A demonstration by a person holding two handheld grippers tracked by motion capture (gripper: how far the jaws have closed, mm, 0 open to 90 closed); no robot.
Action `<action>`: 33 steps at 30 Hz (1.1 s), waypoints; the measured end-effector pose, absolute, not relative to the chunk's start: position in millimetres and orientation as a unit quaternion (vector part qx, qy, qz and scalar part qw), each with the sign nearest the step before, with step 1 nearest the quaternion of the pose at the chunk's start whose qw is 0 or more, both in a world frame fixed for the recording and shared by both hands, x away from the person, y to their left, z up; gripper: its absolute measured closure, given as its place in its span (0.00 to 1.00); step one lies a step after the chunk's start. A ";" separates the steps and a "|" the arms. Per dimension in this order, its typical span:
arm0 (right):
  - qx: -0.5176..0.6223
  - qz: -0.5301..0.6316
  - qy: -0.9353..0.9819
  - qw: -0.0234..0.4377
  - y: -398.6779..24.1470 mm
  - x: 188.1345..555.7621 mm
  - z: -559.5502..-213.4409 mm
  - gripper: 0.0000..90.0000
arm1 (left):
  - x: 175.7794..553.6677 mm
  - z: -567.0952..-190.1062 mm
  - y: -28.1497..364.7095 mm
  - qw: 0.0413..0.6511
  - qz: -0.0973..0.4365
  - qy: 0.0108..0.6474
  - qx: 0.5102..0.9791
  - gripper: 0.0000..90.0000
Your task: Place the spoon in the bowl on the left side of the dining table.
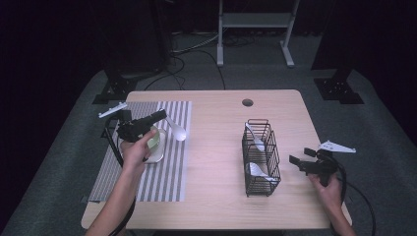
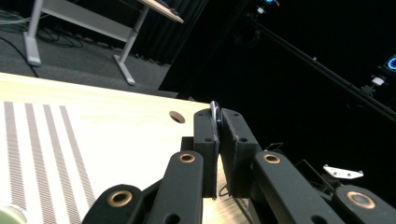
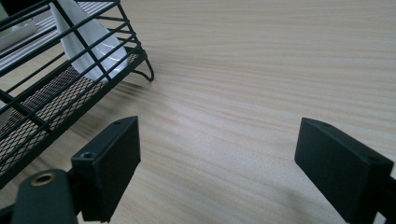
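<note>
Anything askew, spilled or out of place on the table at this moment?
Nothing spilled or damaged. One white spoon is clamped by its handle in the left gripper, its bowl hanging over the striped mat beside the bowl on a saucer. Two more spoons lean loosely in the wire basket. The right gripper waits open beside it.

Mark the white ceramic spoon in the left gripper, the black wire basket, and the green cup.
white ceramic spoon [image 1: 178,132], high view, on its bowl.
black wire basket [image 1: 269,146], high view, on its right side wall.
green cup [image 1: 154,140], high view, on its visible rim beside the hand.
</note>
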State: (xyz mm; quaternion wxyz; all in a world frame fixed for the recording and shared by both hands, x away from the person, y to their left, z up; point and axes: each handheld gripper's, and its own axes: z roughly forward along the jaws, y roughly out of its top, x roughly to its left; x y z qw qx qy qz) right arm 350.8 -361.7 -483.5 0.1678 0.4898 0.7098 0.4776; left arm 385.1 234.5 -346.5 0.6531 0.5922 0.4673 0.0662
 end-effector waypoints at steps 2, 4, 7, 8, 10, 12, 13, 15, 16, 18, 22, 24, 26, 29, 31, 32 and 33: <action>0.490 0.477 0.710 0.168 -361.7 350.8 -483.5 0.15 | 385.3 -347.1 237.5 0.654 0.067 0.470 0.589 0.95; 0.490 0.477 0.710 0.168 -361.7 350.8 -483.5 0.15 | 385.6 -347.4 240.5 0.653 0.070 0.470 0.590 0.95; 0.490 0.477 0.710 0.168 -361.5 350.8 -483.5 0.15 | 385.7 -347.6 243.2 0.653 0.072 0.472 0.587 0.95; 0.490 0.477 0.710 0.169 -361.5 350.8 -483.5 0.15 | 385.9 -347.9 244.0 0.653 0.074 0.473 0.587 0.95; 0.490 0.477 0.710 0.169 -361.6 350.8 -483.5 0.15 | 386.4 -348.8 245.9 0.654 0.074 0.476 0.584 0.95; 0.489 0.477 0.710 0.169 -361.5 350.8 -483.5 0.15 | 386.9 -349.7 247.8 0.653 0.075 0.478 0.583 0.95; 0.489 0.477 0.710 0.169 -361.4 350.8 -483.5 0.15 | 387.1 -350.2 248.9 0.652 0.075 0.479 0.583 0.95; 0.489 0.477 0.710 0.169 -361.5 350.8 -483.5 0.15 | 387.5 -351.1 251.2 0.651 0.076 0.483 0.581 0.95; 0.490 0.477 0.710 0.169 -361.5 350.8 -483.5 0.15 | 387.7 -351.3 252.2 0.651 0.077 0.483 0.580 0.95; 0.490 0.477 0.710 0.169 -361.5 350.8 -483.5 0.15 | 388.2 -351.7 255.4 0.649 0.080 0.486 0.580 0.95; 0.490 0.477 0.710 0.169 -361.5 350.8 -483.5 0.15 | 388.5 -352.0 261.6 0.649 0.084 0.491 0.575 0.95; 0.490 0.476 0.710 0.169 -361.4 350.8 -483.5 0.15 | 388.4 -351.9 264.1 0.648 0.087 0.494 0.573 0.95; 0.490 0.476 0.710 0.169 -361.4 350.8 -483.5 0.15 | 388.1 -352.0 267.1 0.647 0.090 0.495 0.573 0.95; 0.491 0.476 0.710 0.169 -361.5 350.8 -483.5 0.15 | 387.9 -352.1 270.5 0.648 0.092 0.496 0.570 0.95; 0.491 0.476 0.710 0.169 -361.5 350.8 -483.5 0.15 | 387.8 -351.9 272.8 0.648 0.094 0.499 0.568 0.95; 0.491 0.476 0.710 0.169 -361.5 350.8 -483.5 0.15 | 387.7 -352.0 273.9 0.648 0.095 0.500 0.567 0.95; 0.491 0.476 0.710 0.169 -361.4 350.8 -483.5 0.15 | 387.7 -352.0 275.9 0.647 0.096 0.501 0.566 0.95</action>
